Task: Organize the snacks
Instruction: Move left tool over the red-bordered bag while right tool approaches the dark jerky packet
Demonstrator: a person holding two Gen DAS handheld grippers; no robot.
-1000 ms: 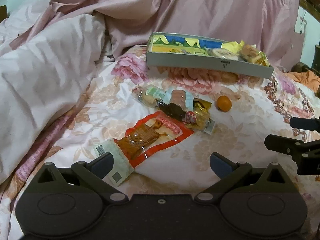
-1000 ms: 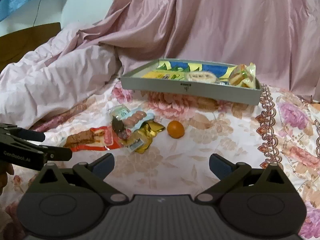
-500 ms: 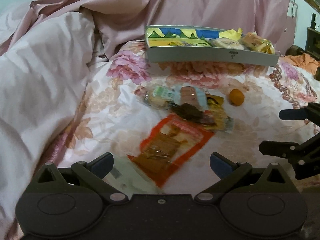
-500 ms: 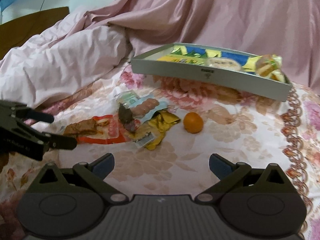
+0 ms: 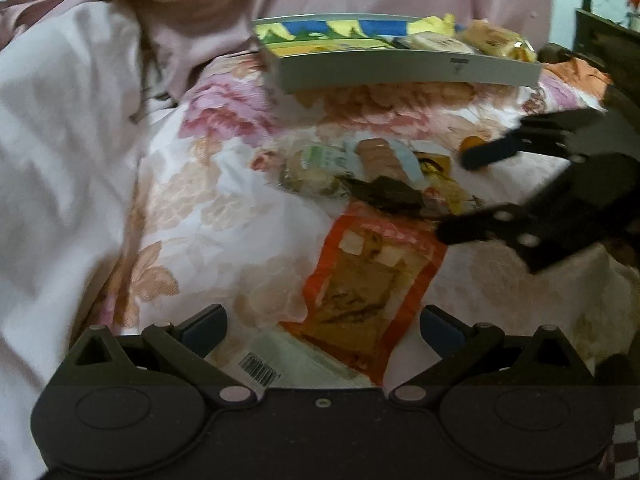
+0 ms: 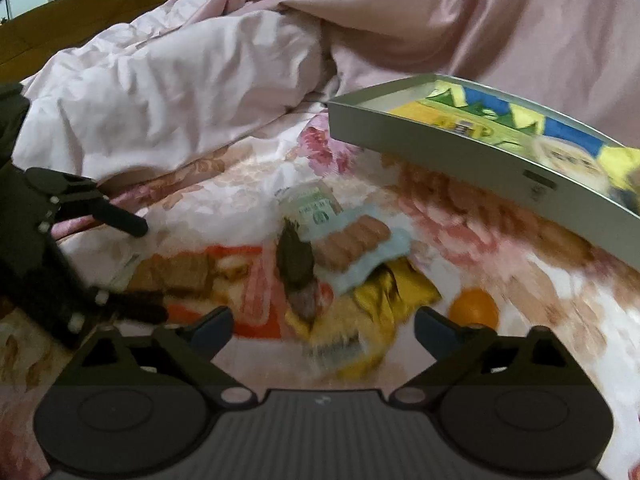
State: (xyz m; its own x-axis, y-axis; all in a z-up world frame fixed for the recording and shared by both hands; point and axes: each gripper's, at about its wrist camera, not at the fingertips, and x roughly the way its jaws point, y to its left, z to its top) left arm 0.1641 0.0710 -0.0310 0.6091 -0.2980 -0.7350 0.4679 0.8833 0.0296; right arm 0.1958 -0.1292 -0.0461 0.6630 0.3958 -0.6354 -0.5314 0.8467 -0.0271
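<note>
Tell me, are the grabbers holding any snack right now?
No. The left gripper is open over the orange-edged snack packet, and the right gripper is open above the snack pile. Neither grips anything.

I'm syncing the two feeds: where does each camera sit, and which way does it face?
Left wrist: on the left gripper, facing the red snack packet and tray; the right gripper enters from the right.
Right wrist: on the right gripper, facing the orange; the left gripper enters from the left.
Both show packet, tray, orange.
</note>
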